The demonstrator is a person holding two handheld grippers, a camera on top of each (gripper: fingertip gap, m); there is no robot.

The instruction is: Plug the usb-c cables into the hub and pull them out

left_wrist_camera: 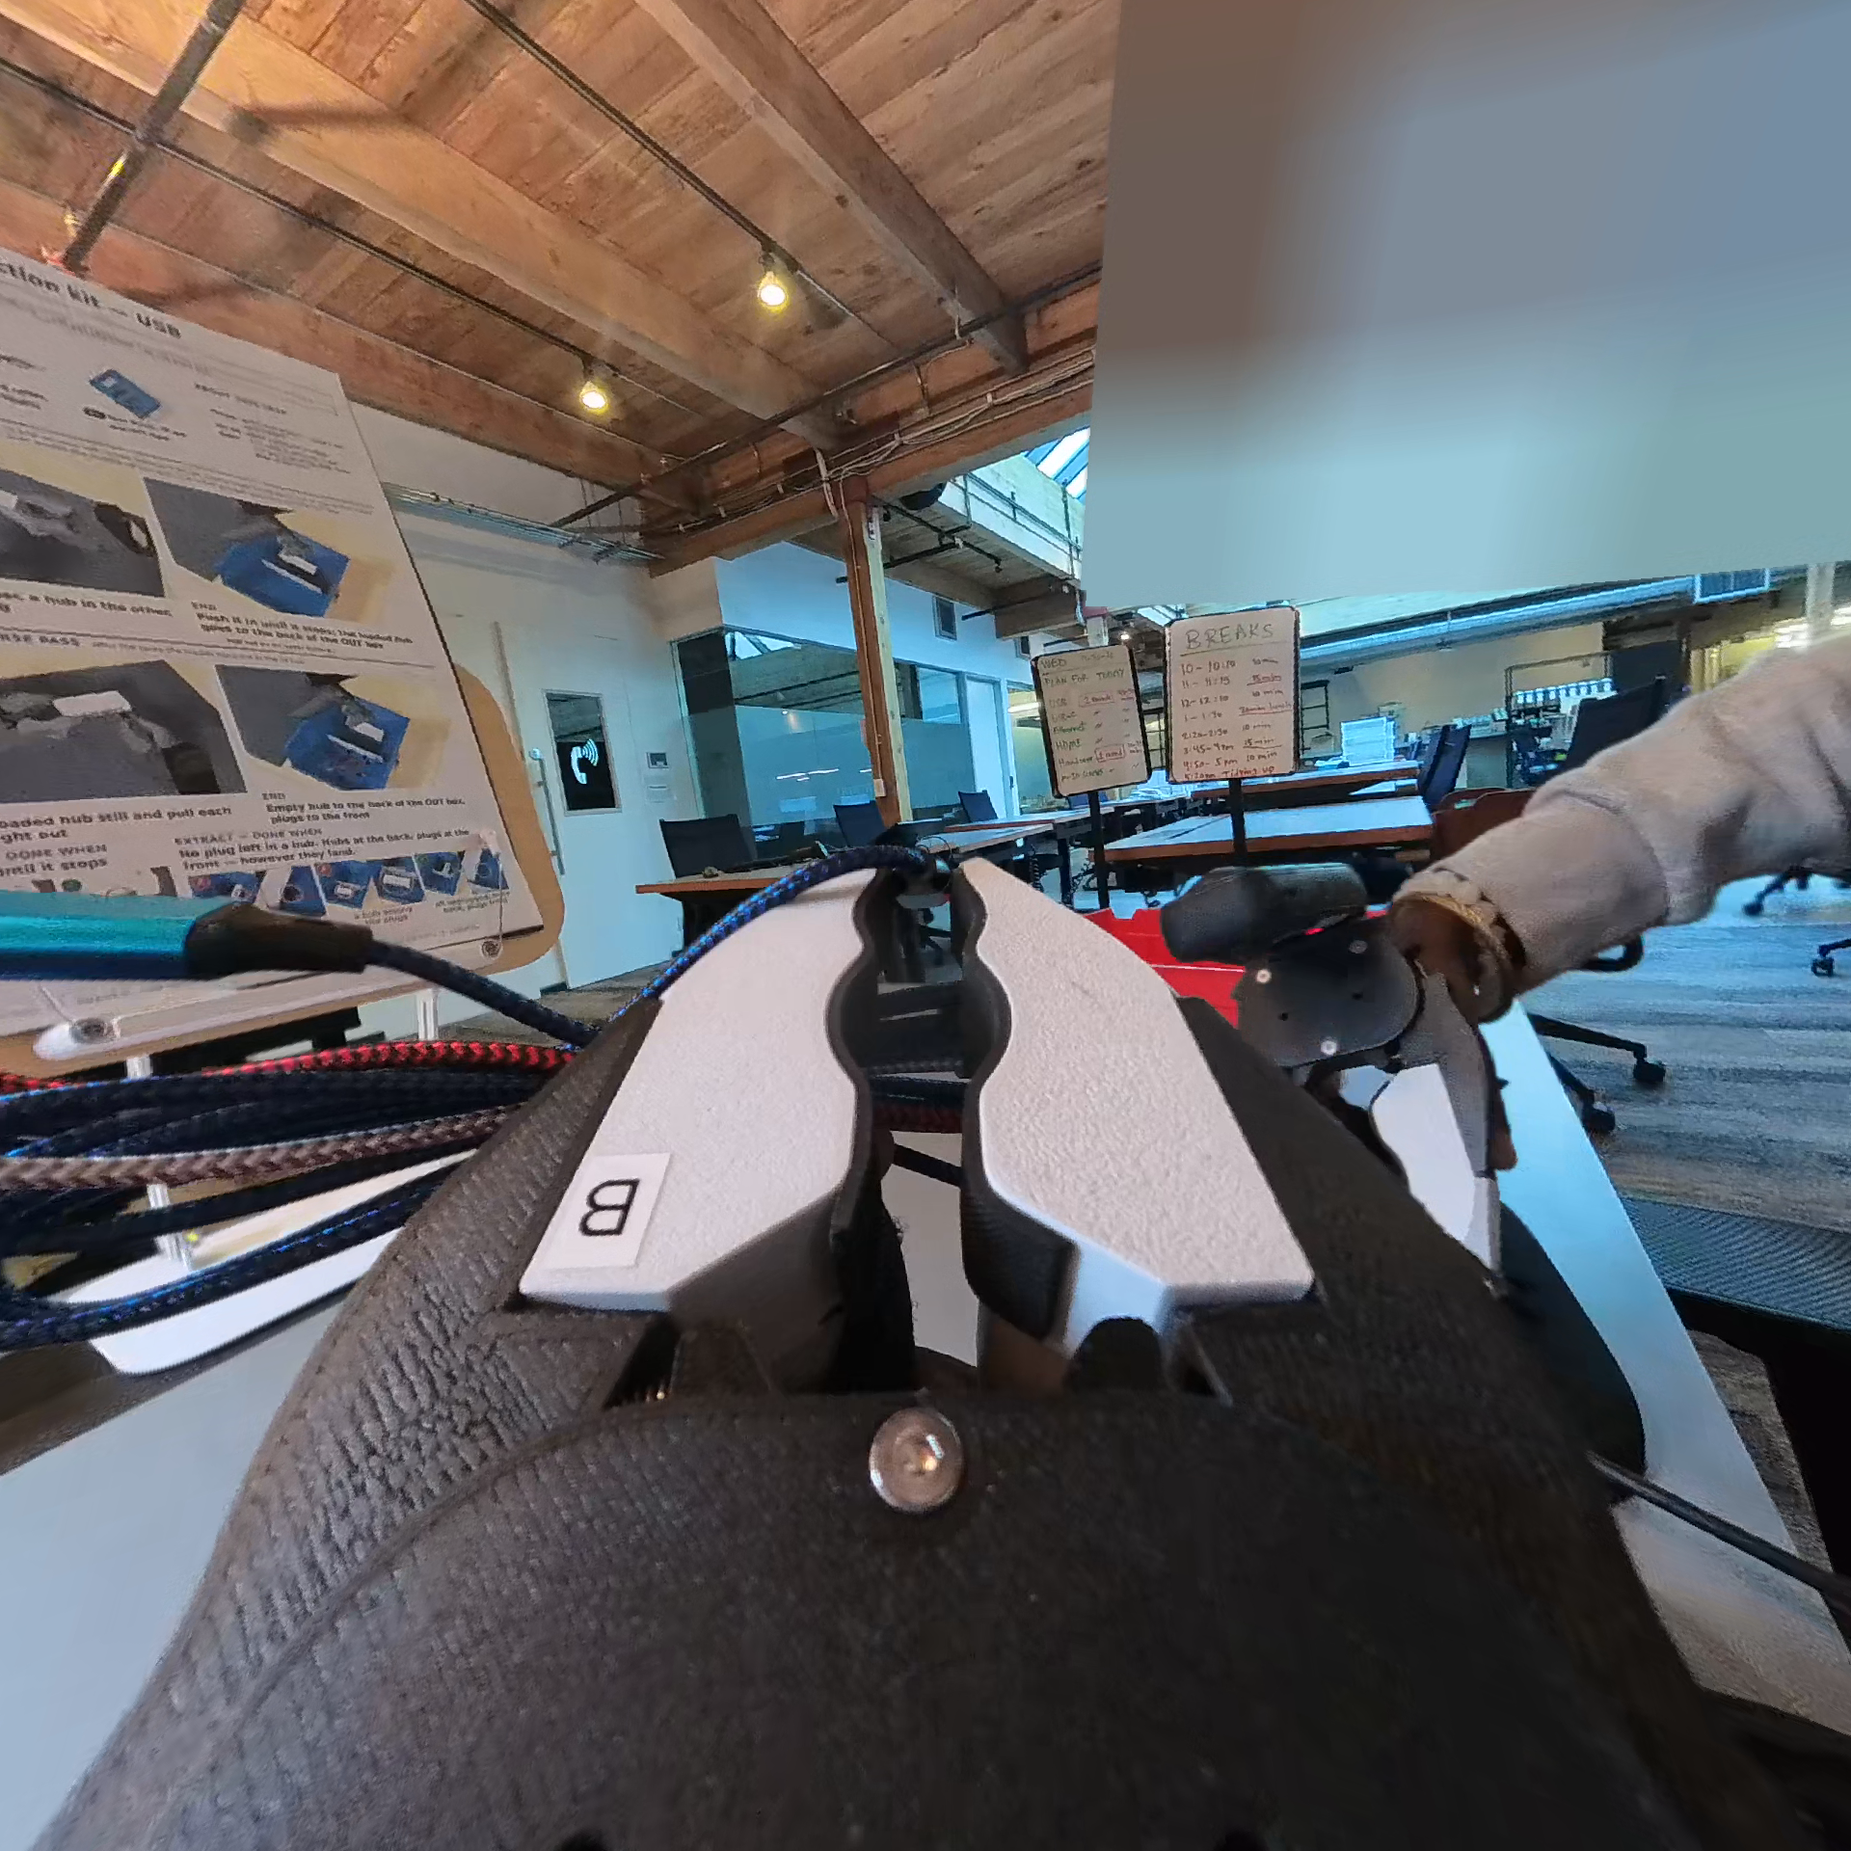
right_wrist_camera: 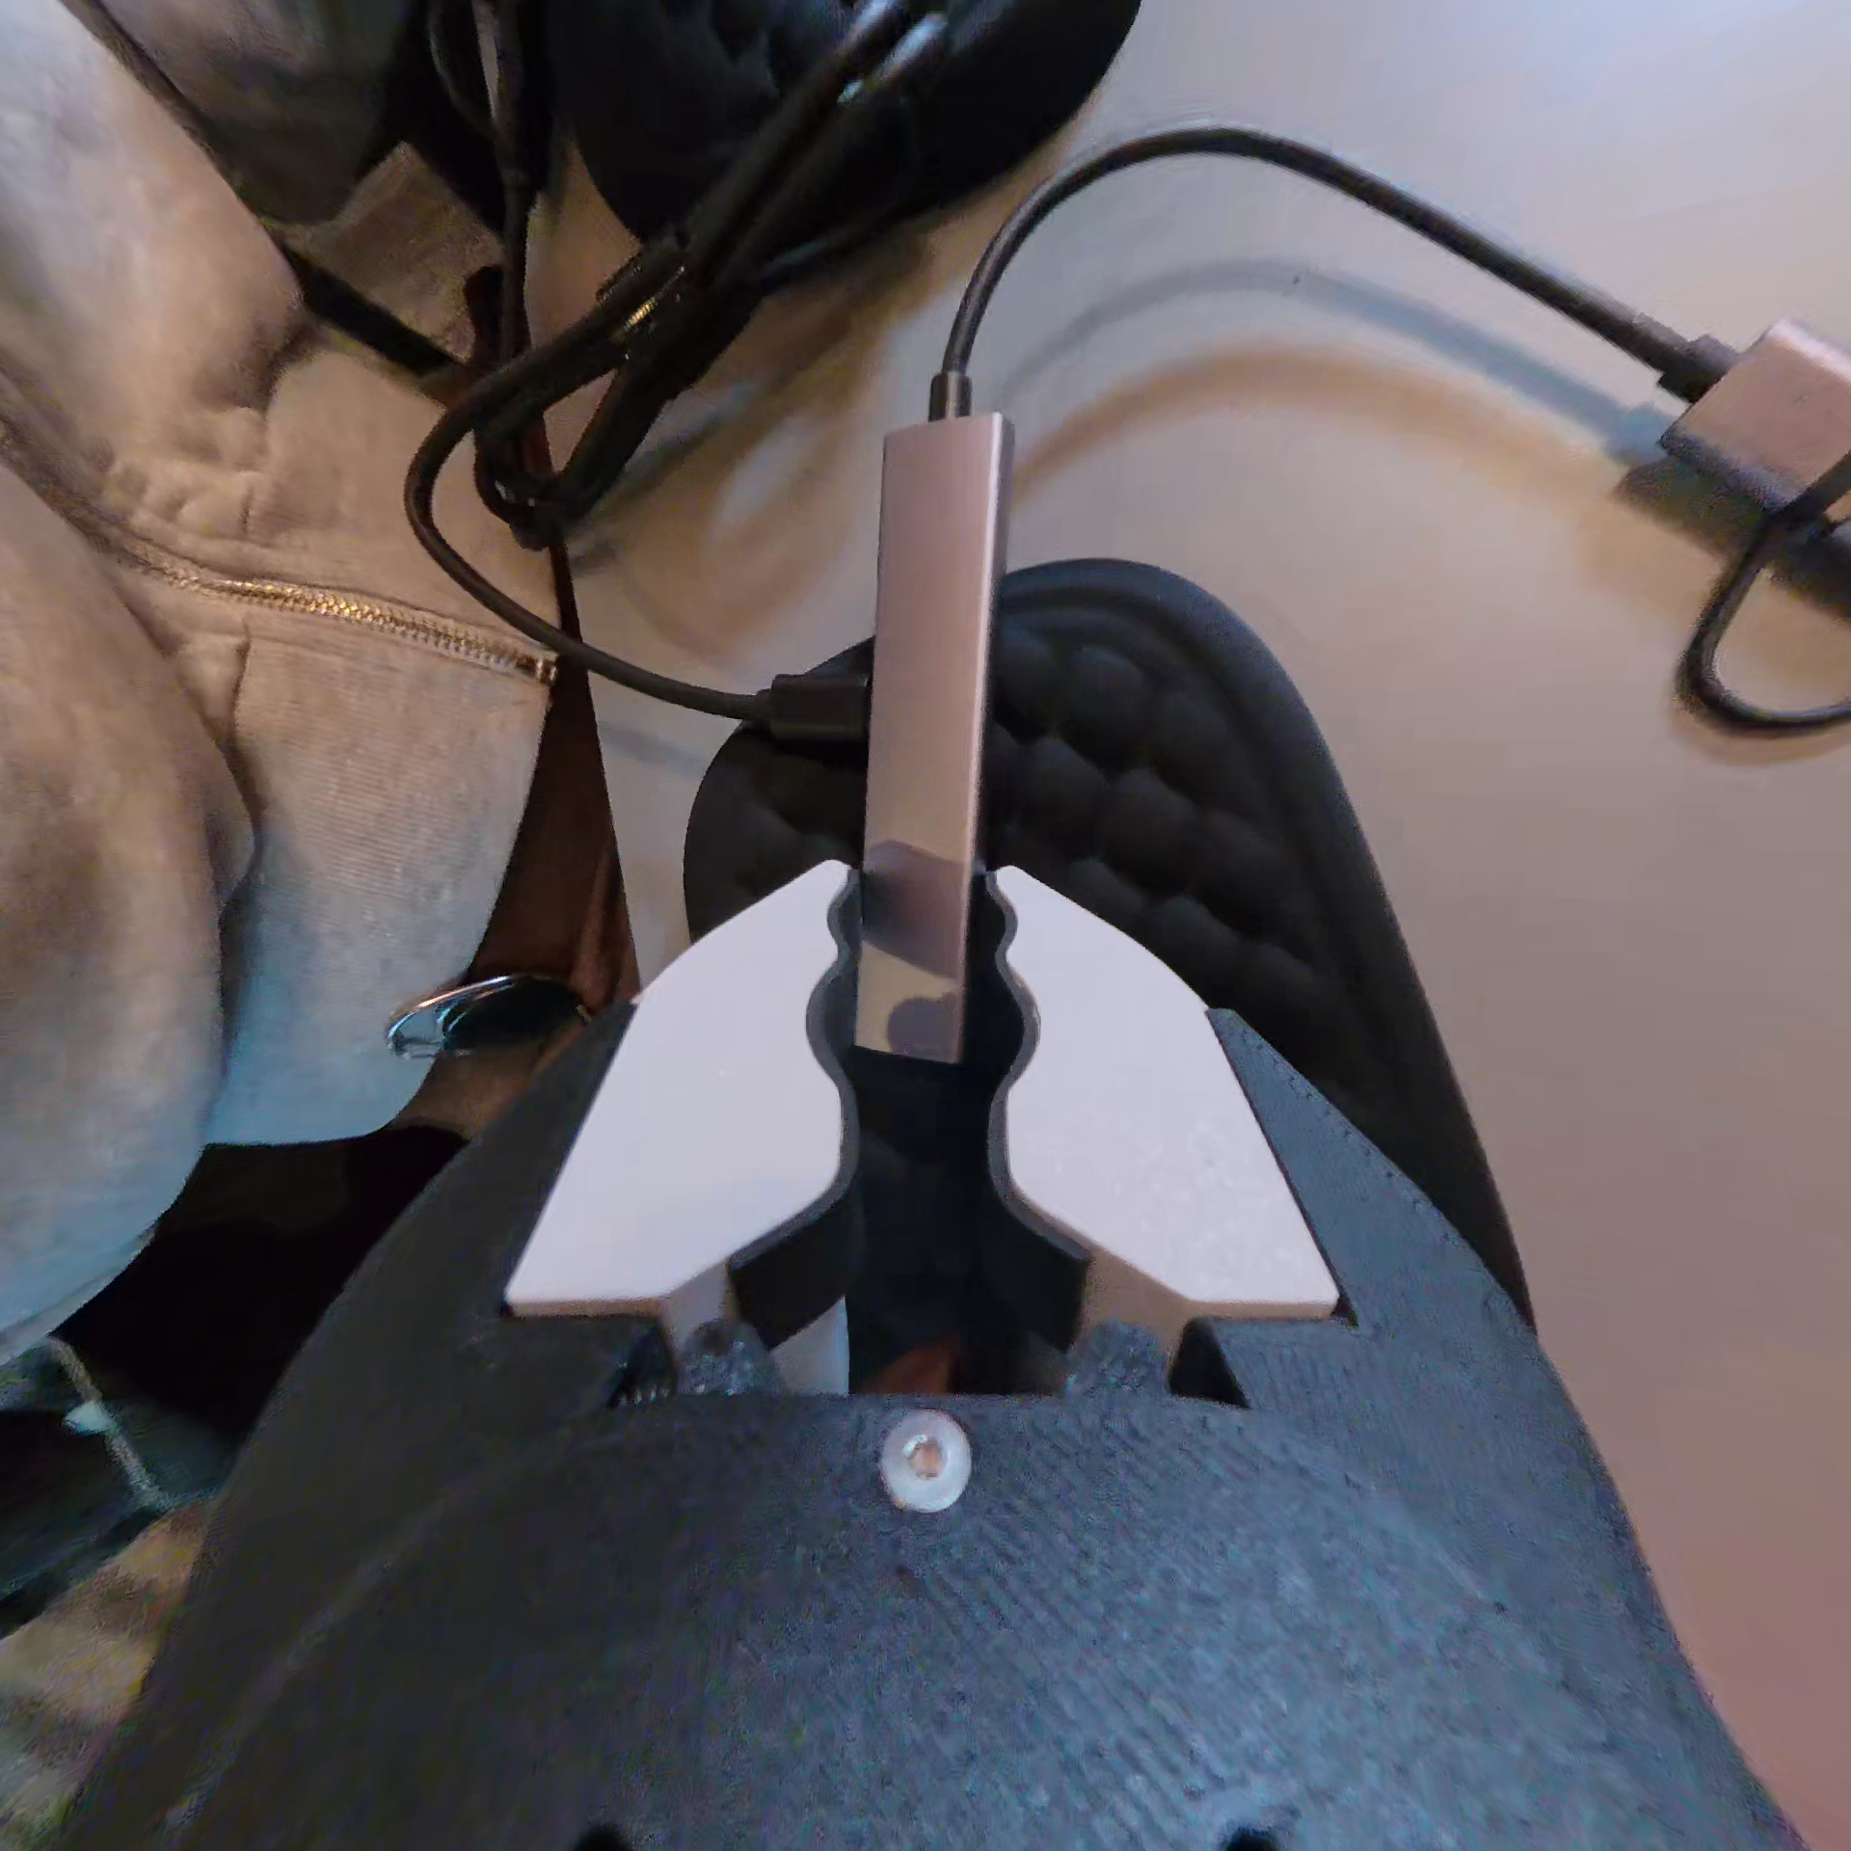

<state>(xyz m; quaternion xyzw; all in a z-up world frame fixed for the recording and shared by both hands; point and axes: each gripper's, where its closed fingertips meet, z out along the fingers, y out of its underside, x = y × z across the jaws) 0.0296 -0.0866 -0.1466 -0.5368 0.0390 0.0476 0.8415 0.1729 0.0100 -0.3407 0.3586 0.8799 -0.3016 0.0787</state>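
Observation:
My left gripper [left_wrist_camera: 916,891] is shut on the black plug end of a blue braided cable [left_wrist_camera: 761,911], which arcs away to the left. A teal hub [left_wrist_camera: 90,947] at the far left has a black plug and a dark cable in it. My right gripper [right_wrist_camera: 921,881] is shut on a slim grey metal hub [right_wrist_camera: 937,651] that sticks out forward past the fingertips. A black cable plug [right_wrist_camera: 816,701] sits in the hub's left side. The hub's own black lead [right_wrist_camera: 962,391] leaves its far end. The right gripper's black body [left_wrist_camera: 1332,992] shows at the right, held by a hand.
A bundle of braided cables [left_wrist_camera: 250,1112], red, blue and grey, lies at the left below a tilted instruction board [left_wrist_camera: 230,641]. A second grey hub [right_wrist_camera: 1773,411] lies on the white table [right_wrist_camera: 1502,250]. A black padded rest [right_wrist_camera: 1152,801] is under the held hub. A grey hooded top [right_wrist_camera: 150,701] fills the left. Spacing between my two grippers at the tips: around 25 centimeters.

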